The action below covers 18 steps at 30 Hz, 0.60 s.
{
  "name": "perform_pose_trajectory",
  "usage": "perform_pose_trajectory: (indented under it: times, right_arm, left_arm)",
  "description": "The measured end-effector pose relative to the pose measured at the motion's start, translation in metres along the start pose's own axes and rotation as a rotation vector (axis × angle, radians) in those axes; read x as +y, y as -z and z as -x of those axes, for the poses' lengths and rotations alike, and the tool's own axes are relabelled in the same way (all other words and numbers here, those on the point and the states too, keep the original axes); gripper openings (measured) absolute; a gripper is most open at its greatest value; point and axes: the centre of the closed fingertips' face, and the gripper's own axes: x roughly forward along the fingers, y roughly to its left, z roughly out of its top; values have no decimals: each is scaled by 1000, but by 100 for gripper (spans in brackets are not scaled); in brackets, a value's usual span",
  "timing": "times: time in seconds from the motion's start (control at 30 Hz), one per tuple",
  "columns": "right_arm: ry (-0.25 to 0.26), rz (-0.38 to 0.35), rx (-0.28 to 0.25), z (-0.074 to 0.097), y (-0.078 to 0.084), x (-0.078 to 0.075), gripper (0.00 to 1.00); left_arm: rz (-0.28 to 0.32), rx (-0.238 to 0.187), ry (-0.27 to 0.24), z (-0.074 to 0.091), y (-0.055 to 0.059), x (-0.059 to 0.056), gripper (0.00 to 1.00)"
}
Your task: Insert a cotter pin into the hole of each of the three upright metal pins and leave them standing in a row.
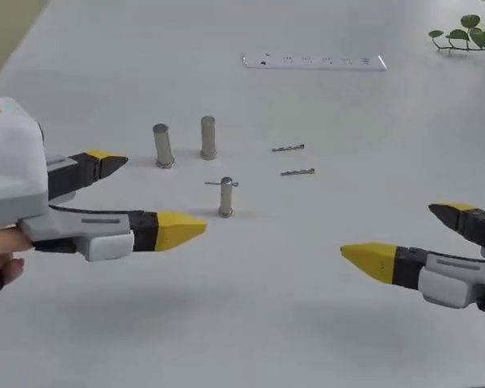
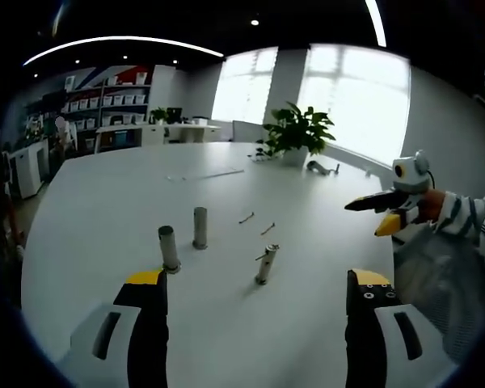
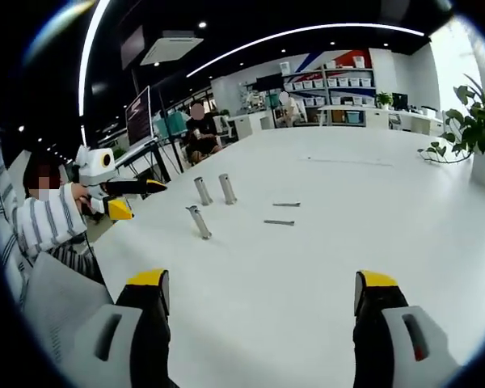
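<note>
Behind the front pin [image 1: 225,198], you can't tell the rear pins' [image 1: 163,145] holes; right of it, your right gripper [image 1: 387,230] is cut off.

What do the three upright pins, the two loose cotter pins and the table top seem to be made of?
Upright pins: apparently metal, smooth grey with bright highlights along the sides. Loose cotter pins: probably thin metal wire, grey and slightly shiny; too small to be sure. Table top: matte white, perhaps laminate; only soft shadows, no sharp reflections.
</note>
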Motion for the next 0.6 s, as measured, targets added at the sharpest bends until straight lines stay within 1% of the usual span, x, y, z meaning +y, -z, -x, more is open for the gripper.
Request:
perform_pose_trajectory:
  times: [0.03, 0.07, 0.1, 0.13, 0.17, 0.2, 0.27, 0.33, 0.37, 0.4, 0.43, 0.47, 0.53, 0.6]
  right_arm:
    - [3, 0, -2, 1, -1, 0, 94]
    - [6, 0, -3, 2, -1, 0, 94]
    - [7, 2, -4, 3, -2, 0, 93]
    - [10, 9, -7, 4, -1, -1, 93]
    - [15, 14, -9, 4, 0, -2, 92]
    - [18, 15, -5, 5, 1, -3, 92]
    - [22, 2, 4, 6, 6, -6, 91]
    - [26, -13, 3, 7, 9, -7, 91]
    - [29, -20, 1, 7, 11, -8, 91]
    - [31, -25, 2, 8, 12, -9, 91]
    - [35, -28, 6, 9, 14, -10, 90]
    - [40, -28, 6, 9, 15, -11, 90]
    - [44, -41, 9, 10, 17, -13, 90]
    - [46, -46, 5, 11, 16, -13, 90]
  left_arm:
    - [4, -7, -5, 0, -3, 4, 90]
    - [6, -24, -6, -1, -10, 7, 90]
    - [16, -46, -3, -2, -16, 9, 90]
    - [42, -96, -8, -4, -27, 13, 90]
    - [46, -118, -15, -5, -32, 17, 90]
    - [51, -127, -29, -6, -36, 23, 90]
    - [38, -123, -50, -10, -39, 32, 90]
    - [18, -102, -81, -14, -38, 42, 89]
    - [12, -85, -97, -17, -36, 47, 89]
    - [12, -71, -108, -19, -34, 50, 88]
    - [18, -66, -121, -22, -33, 54, 87]
    - [23, -71, -129, -23, -33, 57, 85]
    - [36, -64, -150, -28, -30, 62, 81]
    - [33, -58, -167, -33, -28, 67, 77]
